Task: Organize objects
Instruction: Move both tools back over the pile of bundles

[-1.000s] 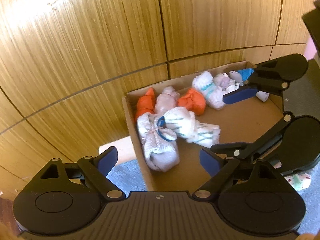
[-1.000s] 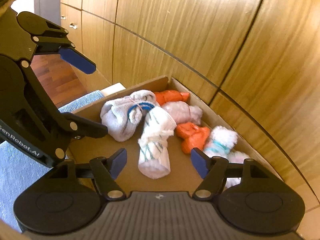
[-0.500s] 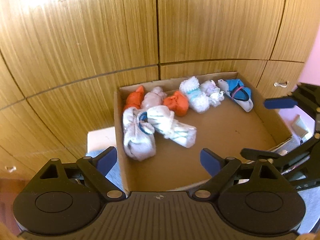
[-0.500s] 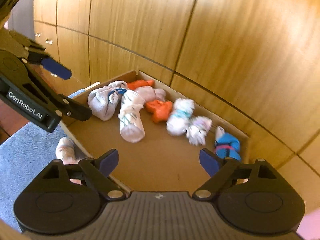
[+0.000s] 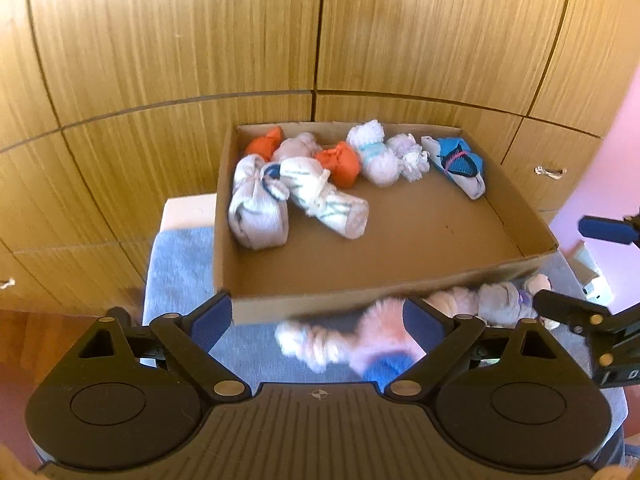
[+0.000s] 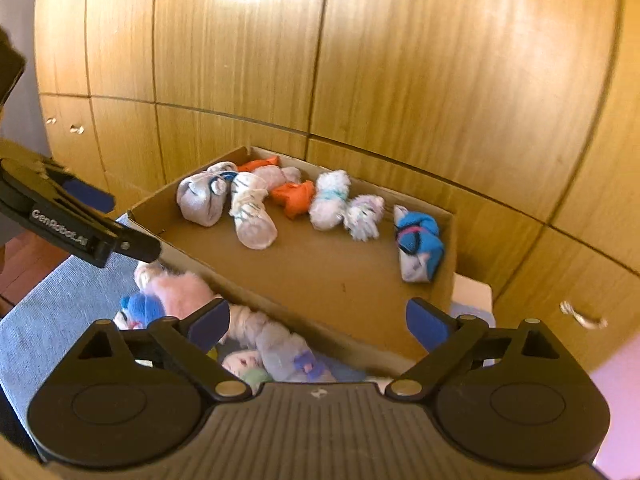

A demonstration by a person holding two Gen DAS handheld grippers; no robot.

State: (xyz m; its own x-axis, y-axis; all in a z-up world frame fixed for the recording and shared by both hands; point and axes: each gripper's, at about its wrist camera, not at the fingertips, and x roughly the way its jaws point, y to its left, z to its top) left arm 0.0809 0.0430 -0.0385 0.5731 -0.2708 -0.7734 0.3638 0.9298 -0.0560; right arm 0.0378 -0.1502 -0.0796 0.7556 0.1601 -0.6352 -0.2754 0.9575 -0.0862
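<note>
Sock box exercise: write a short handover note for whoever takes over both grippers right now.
Left gripper: open, empty, over the loose bundles.
Right gripper: jaws just opened wide, nothing between them.
Cardboard box: sock bundles sit along its far wall, the blue bundle at the right end.
Done: those bundles are boxed.
Left: the loose sock bundles on the blue cloth in front of the box must still go in.

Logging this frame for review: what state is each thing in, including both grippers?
Cardboard box: open, socks along its far side.
Blue sock bundle: inside box, apart from the rest.
Loose sock bundles: outside box, on grey cloth.
Left gripper: open, empty.
Right gripper: just opened, empty.
</note>
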